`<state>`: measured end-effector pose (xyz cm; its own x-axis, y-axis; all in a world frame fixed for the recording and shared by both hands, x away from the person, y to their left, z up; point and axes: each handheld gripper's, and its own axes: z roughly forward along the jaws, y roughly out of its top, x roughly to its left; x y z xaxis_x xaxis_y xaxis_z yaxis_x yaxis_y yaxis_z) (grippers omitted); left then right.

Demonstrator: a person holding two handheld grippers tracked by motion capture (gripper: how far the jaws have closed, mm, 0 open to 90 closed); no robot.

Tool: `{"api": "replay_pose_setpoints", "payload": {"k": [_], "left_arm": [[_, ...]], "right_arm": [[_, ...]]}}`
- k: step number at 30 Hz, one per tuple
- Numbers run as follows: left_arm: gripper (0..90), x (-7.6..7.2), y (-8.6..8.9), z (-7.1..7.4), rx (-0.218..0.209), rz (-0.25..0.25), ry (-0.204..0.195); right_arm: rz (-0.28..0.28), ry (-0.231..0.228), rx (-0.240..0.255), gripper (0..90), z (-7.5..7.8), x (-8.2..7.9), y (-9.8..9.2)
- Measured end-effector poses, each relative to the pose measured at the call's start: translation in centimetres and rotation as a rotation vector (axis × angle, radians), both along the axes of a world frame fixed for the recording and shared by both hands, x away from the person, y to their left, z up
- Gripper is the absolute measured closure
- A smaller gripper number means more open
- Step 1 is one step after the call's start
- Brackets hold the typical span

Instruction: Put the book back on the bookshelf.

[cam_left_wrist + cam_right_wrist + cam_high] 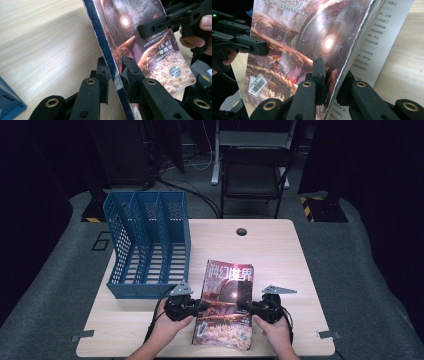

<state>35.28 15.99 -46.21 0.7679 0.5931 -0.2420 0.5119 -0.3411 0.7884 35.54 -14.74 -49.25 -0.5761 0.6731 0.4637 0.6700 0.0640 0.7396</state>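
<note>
A magazine [227, 302] with a glossy red-brown cover is held a little off the wooden table [280, 250] near its front edge. My left gripper [202, 306] is shut on its blue spine edge. In the left gripper view the pads [103, 75] pinch the magazine [140, 37] from both sides. From the other side, my right gripper [242, 306] is shut on the open page edge. In the right gripper view its jaws clamp the cover and pages of the magazine [312, 32], and some inner pages [372, 50] sag to the right. Each gripper view shows the other gripper [150, 26] [259, 47] farther off.
A blue three-slot file holder [150, 245] stands on the table's left half, just behind my left hand. A round cable hole [242, 231] sits at the table's far edge. A dark chair [255, 175] stands beyond the table.
</note>
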Motion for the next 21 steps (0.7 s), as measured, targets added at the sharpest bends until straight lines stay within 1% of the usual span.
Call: {"api": "replay_pose_setpoints", "payload": {"k": [1,4,5,8,10,12,13,14,17,19,20,21], "left_arm": [[77.0,0.0,0.1,0.2,0.009,-0.006,-0.004],[77.5,-0.1,0.3,0.6,-0.009,0.002,-0.017],[77.8,-0.1,0.4,0.7,-0.010,-0.002,-0.007],[78.3,0.0,0.6,0.9,-0.020,-0.007,-0.013],[78.4,0.0,0.6,0.9,-0.019,-0.011,-0.008],[78.4,0.0,0.6,0.9,-0.030,-0.006,-0.011],[78.5,0.0,0.7,1.0,-0.031,-0.012,-0.003],[78.5,0.0,0.7,1.0,-0.032,-0.006,-0.010],[78.4,-0.1,0.8,1.4,-0.024,-0.022,-0.018],[78.5,-0.2,0.8,1.7,-0.023,-0.020,-0.028],[78.4,-0.2,0.8,1.9,-0.019,-0.027,-0.033],[78.5,-0.3,0.9,2.0,-0.021,-0.031,-0.042]], "right_arm": [[0.001,-0.017,-0.001,80.7,0.1,0.0,0.0],[-0.003,-0.049,-0.001,82.0,0.6,-0.2,0.2],[-0.004,-0.062,-0.002,82.3,0.8,-0.3,0.2],[-0.005,-0.072,0.002,82.9,1.2,-0.4,0.2],[0.003,-0.084,-0.002,83.2,1.2,-0.4,0.2],[0.004,-0.082,0.000,83.4,1.3,-0.4,0.2],[0.004,-0.086,-0.001,83.5,1.4,-0.5,0.2],[0.005,-0.088,-0.003,83.7,1.5,-0.5,0.2],[0.004,-0.100,0.001,84.2,1.8,-0.6,0.2],[0.005,-0.116,0.003,84.4,2.0,-0.7,0.1],[0.004,-0.116,0.007,84.6,2.2,-0.8,0.1],[0.004,-0.128,0.006,84.8,2.3,-0.9,0.1]]}}
